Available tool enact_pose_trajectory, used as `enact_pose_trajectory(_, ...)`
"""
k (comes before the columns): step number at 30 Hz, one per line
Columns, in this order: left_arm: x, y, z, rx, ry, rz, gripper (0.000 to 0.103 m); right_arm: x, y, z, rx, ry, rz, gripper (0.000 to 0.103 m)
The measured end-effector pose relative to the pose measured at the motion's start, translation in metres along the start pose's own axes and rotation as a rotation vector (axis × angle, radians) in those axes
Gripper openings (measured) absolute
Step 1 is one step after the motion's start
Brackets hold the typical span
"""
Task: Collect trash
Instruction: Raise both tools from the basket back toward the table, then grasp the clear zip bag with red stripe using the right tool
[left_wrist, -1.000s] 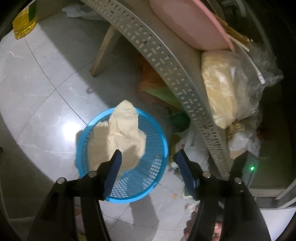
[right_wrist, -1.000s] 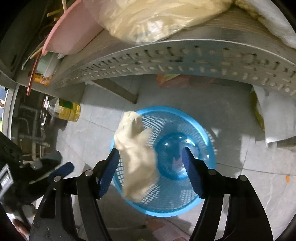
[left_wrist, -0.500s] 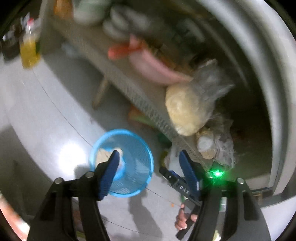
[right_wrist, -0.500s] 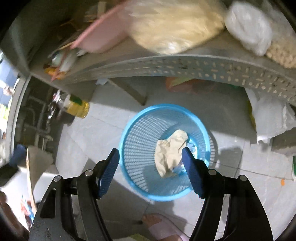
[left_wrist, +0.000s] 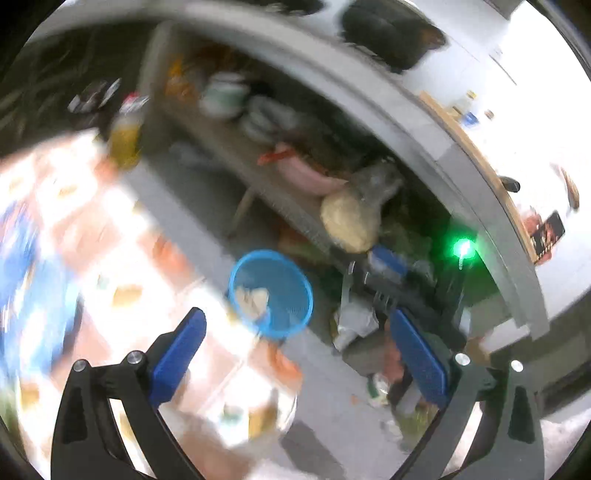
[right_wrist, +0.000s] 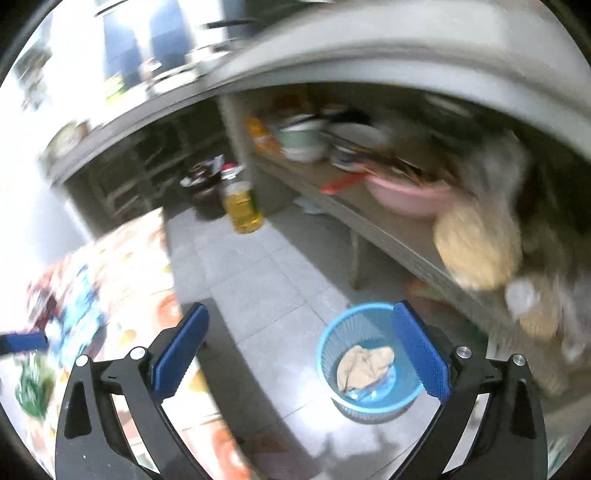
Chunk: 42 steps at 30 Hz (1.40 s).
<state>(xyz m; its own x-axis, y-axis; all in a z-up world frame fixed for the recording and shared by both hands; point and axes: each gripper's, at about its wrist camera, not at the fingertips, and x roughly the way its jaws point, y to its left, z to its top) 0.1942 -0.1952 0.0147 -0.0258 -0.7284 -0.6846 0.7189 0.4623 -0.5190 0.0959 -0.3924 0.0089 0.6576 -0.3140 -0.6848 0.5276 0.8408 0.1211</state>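
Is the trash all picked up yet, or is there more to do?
Done: a crumpled paper wad lies in the blue basket. In hand: nothing; the left tongs and right tongs are opening, with nothing between them. Left: maybe the white crumpled bag beside the basket.

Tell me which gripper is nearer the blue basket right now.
Right, by a little. The right gripper hangs above the blue basket, slightly aside; the left gripper looks higher and farther off. Both jaws are opening, empty.

Right gripper (right_wrist: 301, 347) jaws opening, nothing between them; crumpled tan paper (right_wrist: 364, 365) lies in blue basket (right_wrist: 327, 354) on tiled floor (right_wrist: 258, 280).
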Motion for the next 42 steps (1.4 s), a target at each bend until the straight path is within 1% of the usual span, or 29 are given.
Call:
enact_pose_trajectory(1, -0.013, 0.013, -0.015, -0.064, -0.021, 0.029, 0.098, 0.001, 0.011, 0.000, -0.029, 0.008, 0.010, 0.096)
enact_pose_trajectory(3, -0.036, 0.029, -0.034, -0.133, -0.061, 0.076, 0.098, 0.005, 0.039, 0.001, -0.082, 0.047, 0.047, 0.096)
enact_pose_trajectory(4, -0.046, 0.035, -0.040, -0.148, -0.083, 0.100, 0.098, 0.009, 0.048, 0.000, -0.100, 0.062, 0.049, 0.096)
enact_pose_trajectory(6, -0.073, 0.050, -0.053, -0.173, -0.146, 0.207, 0.098, 0.015, 0.076, -0.003, -0.149, 0.077, 0.061, 0.096)
enact_pose_trajectory(9, -0.117, 0.065, -0.071, -0.184, -0.239, 0.308, 0.098, 0.018, 0.113, -0.004, -0.241, 0.085, 0.077, 0.096)
enact_pose_trajectory(11, -0.140, 0.074, -0.083, -0.185, -0.293, 0.349, 0.098, 0.019, 0.140, -0.003, -0.312, 0.092, 0.094, 0.096)
enact_pose_trajectory(13, -0.159, 0.081, -0.094, -0.185, -0.332, 0.385, 0.098, 0.017, 0.159, -0.001, -0.337, 0.079, 0.125, 0.096)
enact_pose_trajectory(16, -0.179, 0.092, -0.106, -0.187, -0.374, 0.399, 0.098, 0.014, 0.171, 0.001, -0.328, 0.068, 0.220, 0.096)
enact_pose_trajectory(18, -0.189, 0.099, -0.113, -0.181, -0.404, 0.400, 0.098, 0.015, 0.175, 0.001, -0.295, 0.093, 0.325, 0.096)
enact_pose_trajectory(19, -0.193, 0.103, -0.115, -0.172, -0.412, 0.409, 0.098, 0.012, 0.179, 0.001, -0.272, 0.107, 0.361, 0.096)
enact_pose_trajectory(21, -0.200, 0.109, -0.119, -0.133, -0.430, 0.438, 0.098, 0.016, 0.182, -0.001, -0.226, 0.155, 0.420, 0.096)
enact_pose_trajectory(23, -0.203, 0.115, -0.121, -0.101, -0.453, 0.494, 0.098, 0.025, 0.183, -0.005, -0.181, 0.228, 0.464, 0.096)
enact_pose_trajectory(24, -0.205, 0.120, -0.121, -0.095, -0.461, 0.525, 0.098, 0.030, 0.184, -0.007, -0.165, 0.252, 0.481, 0.096)
enact_pose_trajectory(25, -0.208, 0.125, -0.120, -0.096, -0.466, 0.539, 0.098, 0.034, 0.185, -0.009, -0.145, 0.275, 0.502, 0.095)
enact_pose_trajectory(28, -0.216, 0.145, -0.121, -0.121, -0.487, 0.543, 0.098, 0.050, 0.185, -0.015, -0.050, 0.350, 0.572, 0.095)
enact_pose_trajectory(30, -0.219, 0.160, -0.123, -0.162, -0.505, 0.549, 0.098, 0.061, 0.184, -0.021, 0.034, 0.423, 0.597, 0.090)
enact_pose_trajectory(32, -0.219, 0.172, -0.125, -0.193, -0.511, 0.532, 0.098, 0.077, 0.187, -0.027, 0.108, 0.501, 0.615, 0.078)
enact_pose_trajectory(33, -0.218, 0.177, -0.125, -0.209, -0.512, 0.517, 0.098, 0.087, 0.189, -0.032, 0.155, 0.551, 0.616, 0.075)
enact_pose_trajectory(34, -0.217, 0.178, -0.125, -0.209, -0.513, 0.504, 0.098, 0.093, 0.190, -0.034, 0.179, 0.577, 0.617, 0.069)
enact_pose_trajectory(35, -0.215, 0.177, -0.126, -0.200, -0.517, 0.489, 0.098, 0.100, 0.192, -0.038, 0.207, 0.605, 0.613, 0.064)
enact_pose_trajectory(38, -0.208, 0.169, -0.125, -0.147, -0.528, 0.455, 0.098, 0.113, 0.197, -0.046, 0.275, 0.649, 0.592, 0.058)
enact_pose_trajectory(39, -0.204, 0.165, -0.124, -0.122, -0.530, 0.444, 0.098, 0.116, 0.199, -0.048, 0.295, 0.656, 0.595, 0.057)
enact_pose_trajectory(41, -0.199, 0.161, -0.122, -0.094, -0.529, 0.437, 0.098, 0.124, 0.203, -0.051, 0.340, 0.666, 0.604, 0.052)
enact_pose_trajectory(42, -0.195, 0.161, -0.121, -0.087, -0.524, 0.433, 0.098, 0.127, 0.207, -0.051, 0.360, 0.663, 0.609, 0.051)
